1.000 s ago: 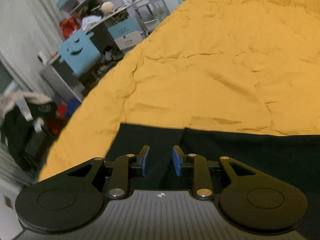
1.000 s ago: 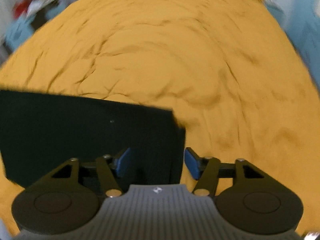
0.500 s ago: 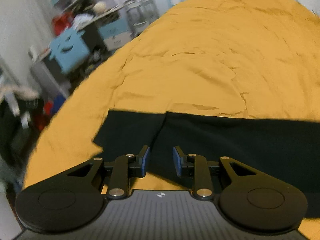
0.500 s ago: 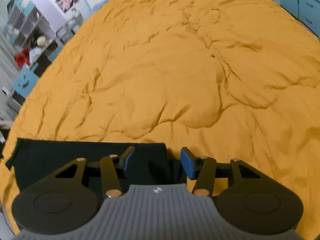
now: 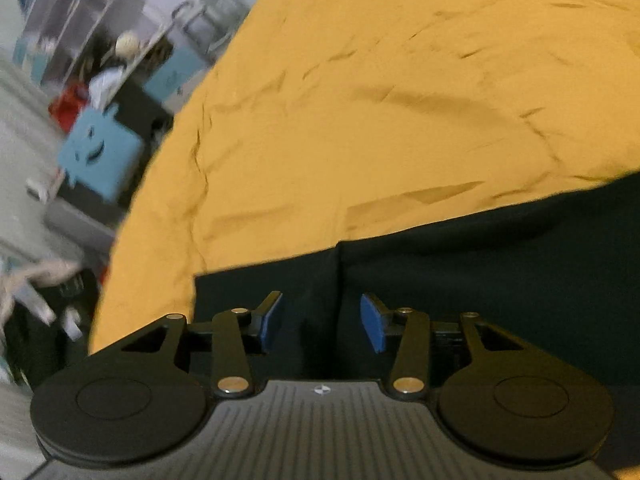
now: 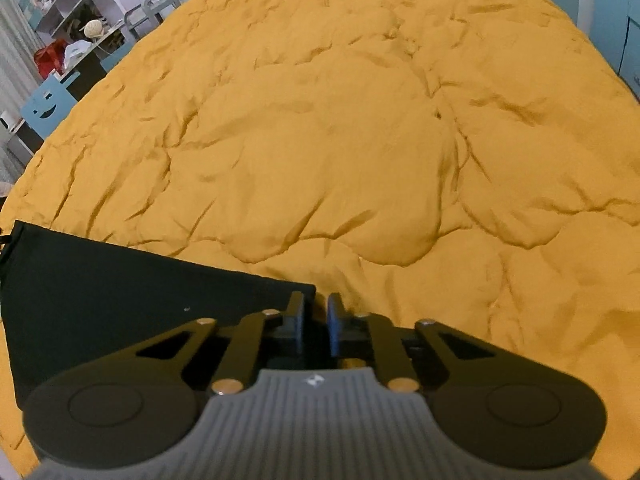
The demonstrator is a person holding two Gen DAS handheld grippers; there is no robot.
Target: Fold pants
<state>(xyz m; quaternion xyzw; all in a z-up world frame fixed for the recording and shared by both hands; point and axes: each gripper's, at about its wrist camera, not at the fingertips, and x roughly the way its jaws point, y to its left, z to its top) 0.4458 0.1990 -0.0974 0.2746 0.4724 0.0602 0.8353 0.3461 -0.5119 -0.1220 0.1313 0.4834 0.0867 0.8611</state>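
The pants (image 5: 460, 280) are dark and lie flat on the bed (image 6: 320, 140), on its yellow cover, near the close edge. In the right view they stretch off to the left (image 6: 140, 292).

The left claw (image 5: 321, 322) is open, with a wide gap between its blue pads (image 5: 270, 322). It hangs over one end of the pants, where a line runs down the cloth like a seam or a folded edge. The dark cloth hides which it is.

The right claw (image 6: 315, 322) is almost closed, with just a thin gap. It sits at the far right corner of the pants. It may be pinching the edge there, but I can't tell for sure, since the claw covers that spot.

The pants look soft, thin and light. They will bend and droop when lifted, and will not slip much. The best places to grab are the two end corners, so the cloth stays flat and straight when it is folded over.

I see no words or brand on the pants. A small mark sits on each claw body, too tiny to read.
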